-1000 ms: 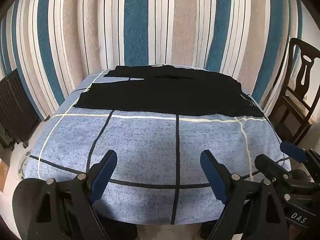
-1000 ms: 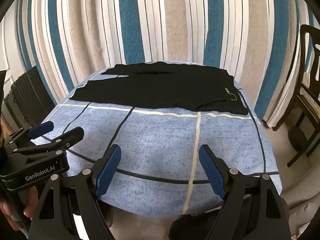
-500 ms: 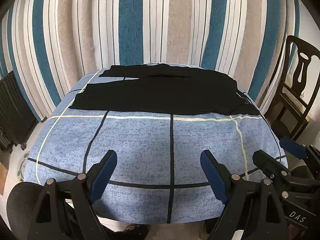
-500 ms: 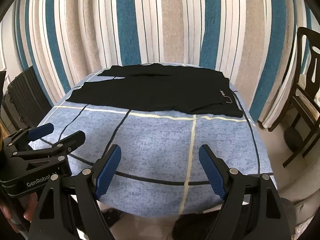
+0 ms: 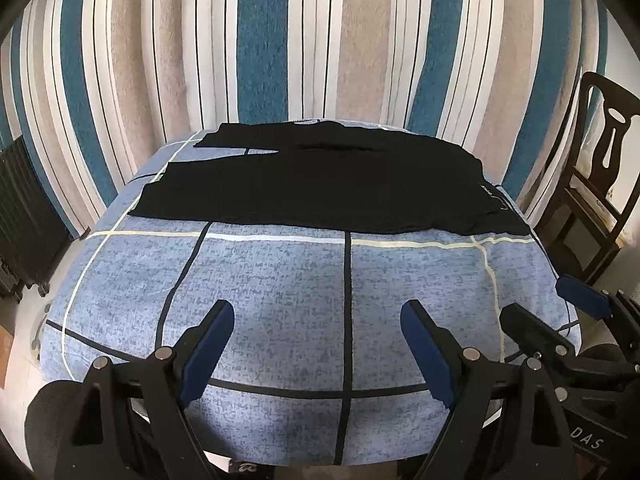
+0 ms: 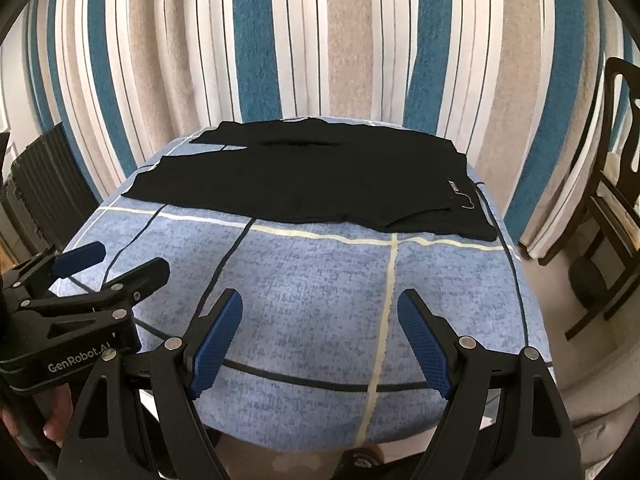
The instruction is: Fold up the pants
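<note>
The black pants (image 5: 320,184) are lying flat across the far half of the surface (image 5: 280,288), long axis running left to right, waistband at the right end (leg cuffs to the left). Both tools are hovering over the near edge, well apart from the cloth: the left tool (image 5: 316,344) and right tool (image 6: 320,336) are gaping wide, gripping nothing. Judging by position, each is sitting nearer its own end.
</note>
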### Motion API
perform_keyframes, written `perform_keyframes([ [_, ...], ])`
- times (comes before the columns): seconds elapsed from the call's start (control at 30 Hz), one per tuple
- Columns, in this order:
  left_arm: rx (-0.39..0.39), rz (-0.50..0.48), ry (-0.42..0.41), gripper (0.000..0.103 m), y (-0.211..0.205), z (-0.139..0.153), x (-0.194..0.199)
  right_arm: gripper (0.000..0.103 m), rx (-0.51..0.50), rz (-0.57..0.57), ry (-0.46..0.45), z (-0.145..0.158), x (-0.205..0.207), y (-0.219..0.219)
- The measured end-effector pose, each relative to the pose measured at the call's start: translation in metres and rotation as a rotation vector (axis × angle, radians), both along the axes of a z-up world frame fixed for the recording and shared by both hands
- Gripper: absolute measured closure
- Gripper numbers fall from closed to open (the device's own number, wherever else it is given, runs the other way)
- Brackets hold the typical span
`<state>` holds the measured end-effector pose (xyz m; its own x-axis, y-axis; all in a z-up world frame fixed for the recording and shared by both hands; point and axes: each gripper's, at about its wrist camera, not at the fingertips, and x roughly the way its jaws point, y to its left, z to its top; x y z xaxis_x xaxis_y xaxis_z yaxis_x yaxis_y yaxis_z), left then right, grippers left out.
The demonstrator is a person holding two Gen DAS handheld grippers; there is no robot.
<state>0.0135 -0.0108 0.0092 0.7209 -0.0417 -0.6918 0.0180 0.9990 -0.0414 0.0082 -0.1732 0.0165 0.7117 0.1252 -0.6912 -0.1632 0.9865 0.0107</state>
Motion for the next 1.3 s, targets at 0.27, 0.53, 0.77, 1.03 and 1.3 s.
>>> perform_keyframes([
  [0.27,-0.002,0.009,0.012,0.016,0.003,-0.005,0.015,0.023,0.021,-0.005,-0.007,-0.001,0.01,-0.004],
  [0.53,0.004,0.041,0.035,0.016,0.009,-0.018,0.032,0.023,0.026,0.025,0.036,-0.016,0.03,-0.001],
  [0.77,0.003,0.075,0.053,0.016,0.018,-0.025,0.047,0.023,0.061,0.047,0.057,-0.023,0.045,0.001],
  [1.03,-0.01,0.067,0.071,0.016,0.021,-0.033,0.053,0.023,0.045,0.045,0.059,-0.026,0.049,0.001],
  [1.3,0.004,0.071,0.058,0.016,0.027,-0.029,0.051,0.023,0.11,0.059,0.089,-0.034,0.052,-0.002],
])
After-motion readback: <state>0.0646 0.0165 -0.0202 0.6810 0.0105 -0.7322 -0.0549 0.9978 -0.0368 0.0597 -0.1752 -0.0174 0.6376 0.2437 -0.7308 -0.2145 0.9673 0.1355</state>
